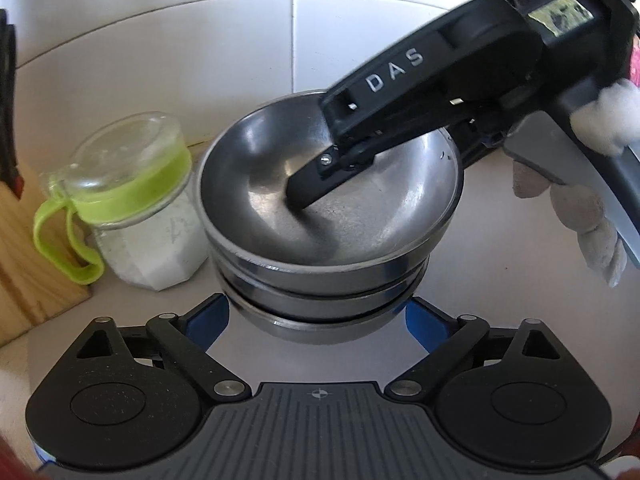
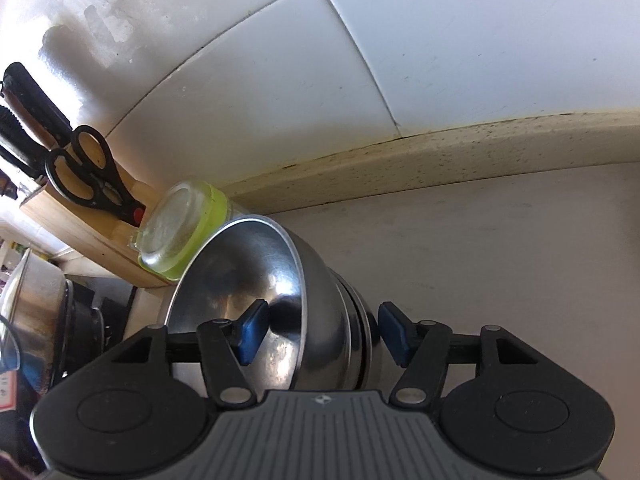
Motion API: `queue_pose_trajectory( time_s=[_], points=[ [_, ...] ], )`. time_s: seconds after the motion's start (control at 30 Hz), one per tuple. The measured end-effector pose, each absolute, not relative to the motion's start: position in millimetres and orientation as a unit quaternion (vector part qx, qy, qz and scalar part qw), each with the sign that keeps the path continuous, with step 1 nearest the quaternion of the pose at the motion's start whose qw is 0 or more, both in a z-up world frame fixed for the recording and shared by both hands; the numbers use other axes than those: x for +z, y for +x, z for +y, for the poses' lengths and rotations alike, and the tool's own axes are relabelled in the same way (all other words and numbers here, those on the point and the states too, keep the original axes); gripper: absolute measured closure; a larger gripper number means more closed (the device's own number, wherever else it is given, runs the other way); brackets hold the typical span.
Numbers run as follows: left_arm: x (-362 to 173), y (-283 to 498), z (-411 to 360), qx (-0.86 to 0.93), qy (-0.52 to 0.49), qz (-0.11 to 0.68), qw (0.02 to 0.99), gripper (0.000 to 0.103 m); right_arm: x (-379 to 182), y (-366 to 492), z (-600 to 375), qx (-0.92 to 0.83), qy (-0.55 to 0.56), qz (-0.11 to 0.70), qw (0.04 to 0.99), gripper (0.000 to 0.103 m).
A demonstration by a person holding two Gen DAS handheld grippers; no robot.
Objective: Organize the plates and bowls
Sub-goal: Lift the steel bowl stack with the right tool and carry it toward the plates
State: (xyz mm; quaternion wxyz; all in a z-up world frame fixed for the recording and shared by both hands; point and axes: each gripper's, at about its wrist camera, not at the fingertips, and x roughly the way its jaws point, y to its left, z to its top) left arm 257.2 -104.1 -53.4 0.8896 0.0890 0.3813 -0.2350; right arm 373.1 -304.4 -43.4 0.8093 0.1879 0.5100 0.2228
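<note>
The right gripper (image 2: 318, 334), spread astride the top bowl's (image 1: 328, 188) wall, seems to be seating it on the stack at twelve o'clock of the spread left gripper (image 1: 316, 320); next, withdraw cleanly.

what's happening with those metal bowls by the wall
A person is working with a handheld gripper in each hand at a stack of steel bowls on a white counter. The right gripper has its jaws straddling the rim of the top bowl, one finger inside and one outside, not closed on it. The left gripper is open, its jaws on either side of the stack's base. A green-lidded jar stands beside the stack, next to a wooden knife block.
</note>
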Motion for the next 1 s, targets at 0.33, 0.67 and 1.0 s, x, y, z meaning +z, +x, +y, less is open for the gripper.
queue_pose_trajectory(
  time_s=[0.33, 0.67, 1.0],
  points=[
    [-67, 273, -117, -0.246, 0.103, 0.384, 0.884, 0.0, -56, 382, -315, 0.258, 0.219, 0.511, 0.79, 0.038],
    [-73, 285, -140, -0.235, 0.103, 0.39, 0.885, 0.0, -63, 386, -318, 0.268, 0.236, 0.512, 0.781, 0.035],
    [-82, 283, -127, -0.247, 0.106, 0.381, 0.885, 0.0, -64, 393, -317, 0.275, 0.233, 0.514, 0.779, 0.034]
  ],
)
